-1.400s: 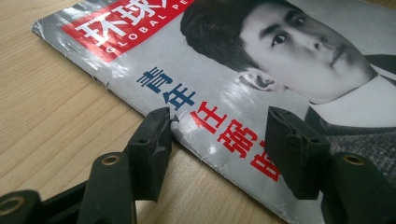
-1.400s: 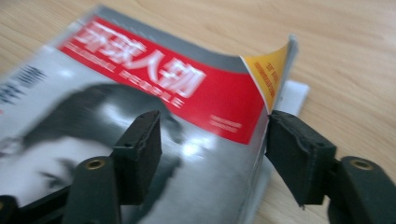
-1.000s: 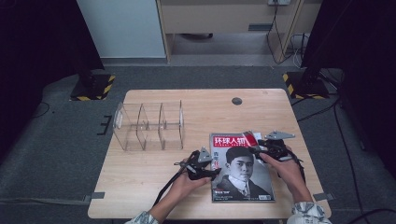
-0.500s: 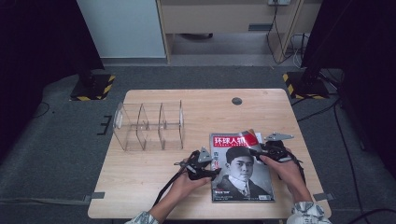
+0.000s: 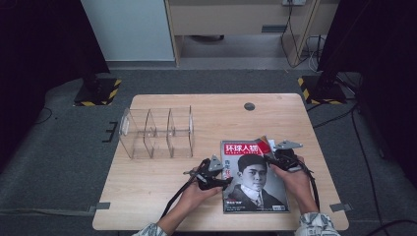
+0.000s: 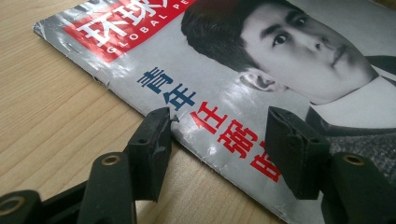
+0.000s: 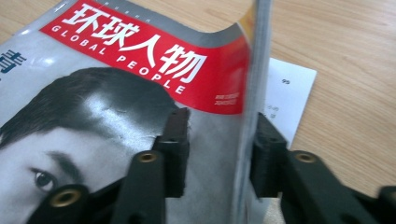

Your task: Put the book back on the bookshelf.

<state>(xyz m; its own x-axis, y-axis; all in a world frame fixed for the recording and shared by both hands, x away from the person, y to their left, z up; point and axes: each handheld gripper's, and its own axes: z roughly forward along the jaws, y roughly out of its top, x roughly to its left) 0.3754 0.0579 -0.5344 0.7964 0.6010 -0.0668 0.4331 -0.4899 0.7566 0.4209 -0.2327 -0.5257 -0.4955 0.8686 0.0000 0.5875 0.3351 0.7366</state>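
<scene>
A magazine (image 5: 253,182) with a red title band and a man's portrait lies flat on the wooden table (image 5: 147,196). My left gripper (image 5: 225,181) sits low at its left spine edge. Seen in the left gripper view, that gripper (image 6: 217,135) is open, one jaw at the spine and the other over the cover (image 6: 261,60). My right gripper (image 5: 267,156) is at the upper right edge. Its jaws (image 7: 219,130) have just been closing around the lifted cover edge (image 7: 250,93). The edge lies against one jaw only, with a gap to the other.
A clear acrylic divider rack (image 5: 157,132) stands on the table's left half. A round cable hole (image 5: 249,106) sits near the far edge. A white inner page (image 7: 285,98) shows beneath the raised cover. Dark floor and cables surround the table.
The right gripper has edged slightly in on the magazine's raised right corner. The left hand and the magazine have stayed where they were.
</scene>
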